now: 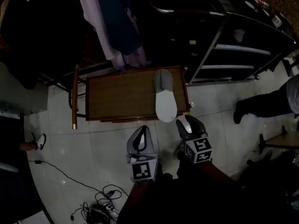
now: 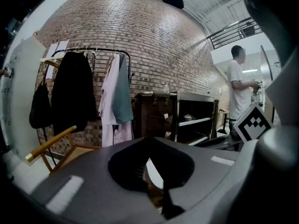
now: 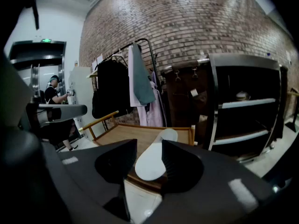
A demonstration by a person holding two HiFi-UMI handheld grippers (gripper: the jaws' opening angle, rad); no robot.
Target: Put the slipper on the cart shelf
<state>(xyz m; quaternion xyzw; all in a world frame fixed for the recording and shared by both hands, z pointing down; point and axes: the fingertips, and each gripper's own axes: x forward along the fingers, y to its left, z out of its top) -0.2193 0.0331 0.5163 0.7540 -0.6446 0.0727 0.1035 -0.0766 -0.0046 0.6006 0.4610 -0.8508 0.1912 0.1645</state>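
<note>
A grey slipper lies sole up at the right end of a low wooden table, its heel end hanging over the front edge. My right gripper hovers just off that heel end, to its right, open and with nothing between its jaws. In the right gripper view the pale slipper shows ahead through the gap of the right gripper. My left gripper hangs lower left of the slipper, shut and holding nothing. The black cart shelf stands to the right behind the table.
A clothes rack with hanging garments stands behind the table. A person's leg is on the floor at the right, near a stand base. Cables lie at the lower left. A shoe is at the left edge.
</note>
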